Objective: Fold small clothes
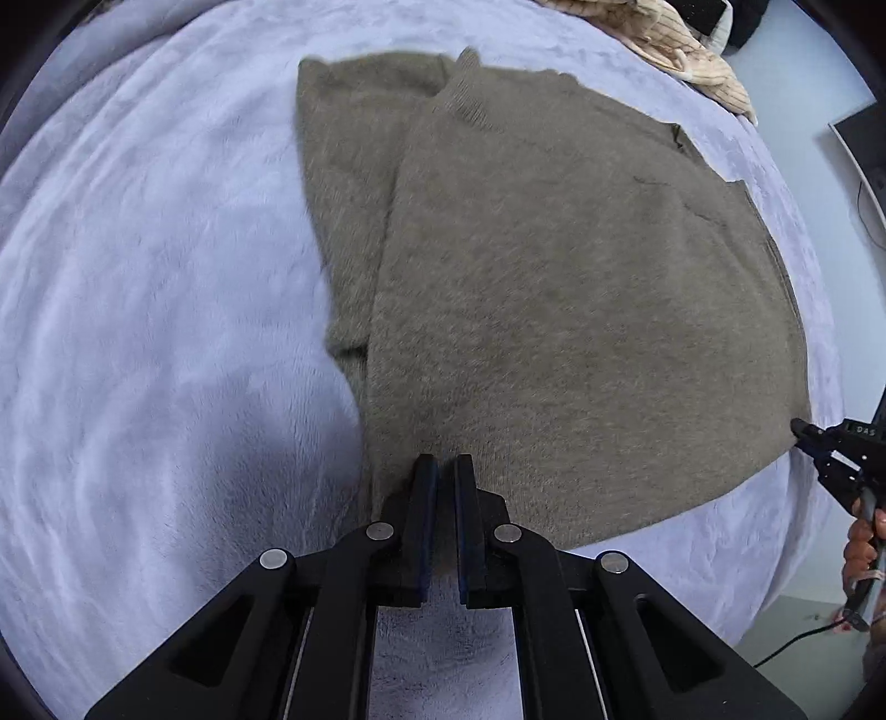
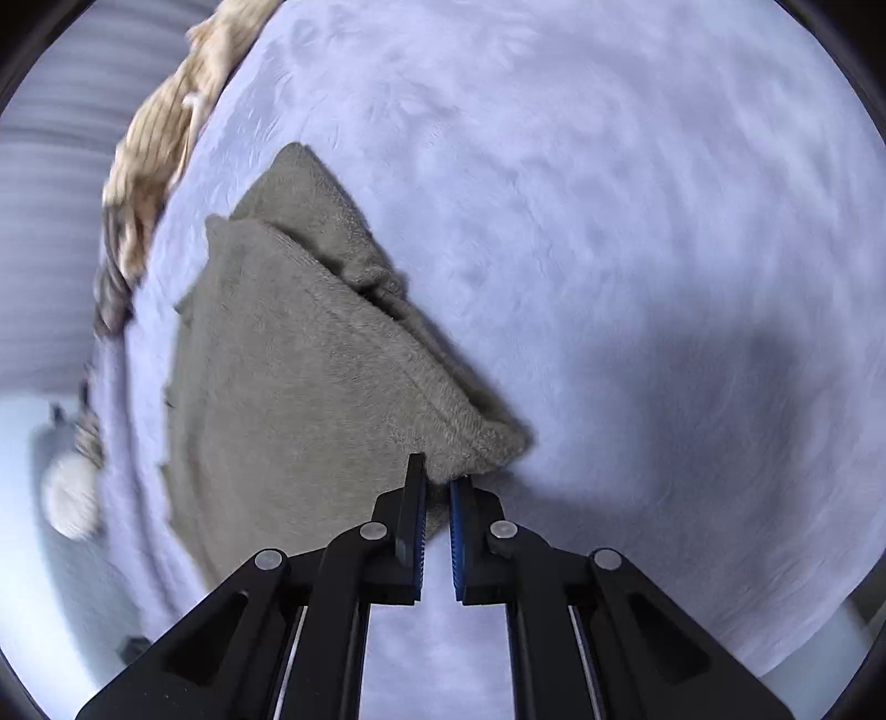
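A taupe fuzzy knit sweater (image 1: pixel 554 288) lies spread on a pale lavender plush blanket (image 1: pixel 166 332), filling the centre and right of the left wrist view. In this view one part of it, a sleeve or side panel, lies folded inward along its left edge, running from the upper middle of the frame down toward the bottom centre. The left gripper (image 1: pixel 446 471) sits at the bottom centre with its two fingers close together and the near hem of the sweater pinched between them.

At the far right edge of the same view the right gripper (image 1: pixel 800 429) appears, its tip touching the sweater's lower right corner; a bit of the person's hand (image 1: pixel 864 545) holding it shows below. Whether that tip is closed cannot be told from here.

The right wrist view settles it: the right gripper (image 2: pixel 437 471) at the bottom centre has its blue-padded fingers (image 2: pixel 457 531) drawn near each other, clamped on the sweater's (image 2: pixel 288 376) corner, which bunches just above the tips. Here the garment fills the left centre of the frame, and the blanket (image 2: pixel 609 221) takes up the right half.

A cream ribbed garment (image 1: pixel 681 44) lies at the blanket's edge, upper right in the left view, and upper left (image 2: pixel 160 133) in the right view.
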`<state>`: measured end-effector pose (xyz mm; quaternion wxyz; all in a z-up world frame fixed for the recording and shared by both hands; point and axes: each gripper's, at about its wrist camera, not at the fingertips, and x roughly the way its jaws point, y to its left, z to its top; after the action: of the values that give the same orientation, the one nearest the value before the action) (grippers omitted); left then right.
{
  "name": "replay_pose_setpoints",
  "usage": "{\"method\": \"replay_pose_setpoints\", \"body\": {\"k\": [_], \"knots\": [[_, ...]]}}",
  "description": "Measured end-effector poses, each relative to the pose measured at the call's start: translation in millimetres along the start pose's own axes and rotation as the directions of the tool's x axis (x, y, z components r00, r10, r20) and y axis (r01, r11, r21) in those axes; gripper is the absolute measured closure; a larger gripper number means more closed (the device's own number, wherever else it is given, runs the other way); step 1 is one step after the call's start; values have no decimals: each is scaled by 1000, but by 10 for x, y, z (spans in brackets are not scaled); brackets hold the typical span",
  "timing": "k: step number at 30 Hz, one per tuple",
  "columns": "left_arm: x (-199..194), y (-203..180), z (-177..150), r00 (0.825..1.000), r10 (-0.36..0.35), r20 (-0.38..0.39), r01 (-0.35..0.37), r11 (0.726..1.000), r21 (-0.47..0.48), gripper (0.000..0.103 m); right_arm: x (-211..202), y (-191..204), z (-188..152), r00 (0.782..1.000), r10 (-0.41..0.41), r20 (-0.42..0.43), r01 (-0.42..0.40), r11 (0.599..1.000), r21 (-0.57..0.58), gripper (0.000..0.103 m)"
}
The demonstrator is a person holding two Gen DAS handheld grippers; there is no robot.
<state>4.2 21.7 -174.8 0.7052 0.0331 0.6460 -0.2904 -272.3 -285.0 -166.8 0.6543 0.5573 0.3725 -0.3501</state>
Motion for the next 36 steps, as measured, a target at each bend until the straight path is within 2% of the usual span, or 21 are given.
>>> {"method": "replay_pose_setpoints", "body": {"k": [2, 5, 9, 14, 17, 18, 23, 28, 29, 31, 33, 36], "knots": [[-28, 75, -24, 999, -42, -11, 42, 999, -33, 96, 87, -124, 77, 1000, -17, -21, 16, 999, -34, 95], [-120, 119, -36, 1000, -25, -14, 24, 999, -34, 96, 43, -57, 39, 999, -42, -8, 41, 996, -85, 96], [-217, 239, -97, 999, -45, -9, 44, 996, -83, 96, 26, 180, -40, 996, -86, -9, 84, 987, -138, 93], [-382, 219, -194, 1000, 6, 3, -6, 997, -78, 96, -176, 180, -153, 988, -155, -18, 148, 968, -201, 93], [-500, 184, -244, 1000, 9, 13, -8, 998, -68, 96, -264, 296, -326, 989, -145, -31, 134, 962, -238, 93], [-543, 159, -263, 1000, 19, 18, -18, 998, -61, 96, -275, 363, -406, 989, -141, -45, 125, 956, -265, 88], [-685, 48, -356, 998, 57, 6, -56, 997, -57, 96, -261, 712, -809, 984, -141, -106, 88, 913, -398, 88], [-812, 35, -501, 998, 57, 21, -55, 996, -66, 95, -202, 1021, -1085, 981, -113, -156, 31, 891, -452, 87], [-829, 42, -531, 998, 63, 16, -62, 995, -78, 90, -189, 1083, -1137, 980, -112, -164, 23, 884, -467, 86], [-860, 57, -567, 998, 68, 15, -66, 994, -88, 0, -179, 1170, -1215, 978, -116, -171, 16, 868, -496, 82], [-943, 61, -601, 996, 78, 53, -73, 993, -91, 2, -200, 1229, -1314, 978, -120, -170, 13, 851, -524, 71], [-987, 59, -606, 991, 119, 58, -115, 991, -71, 2, -190, 1313, -1421, 977, -126, -173, 9, 833, -553, 67]]}}
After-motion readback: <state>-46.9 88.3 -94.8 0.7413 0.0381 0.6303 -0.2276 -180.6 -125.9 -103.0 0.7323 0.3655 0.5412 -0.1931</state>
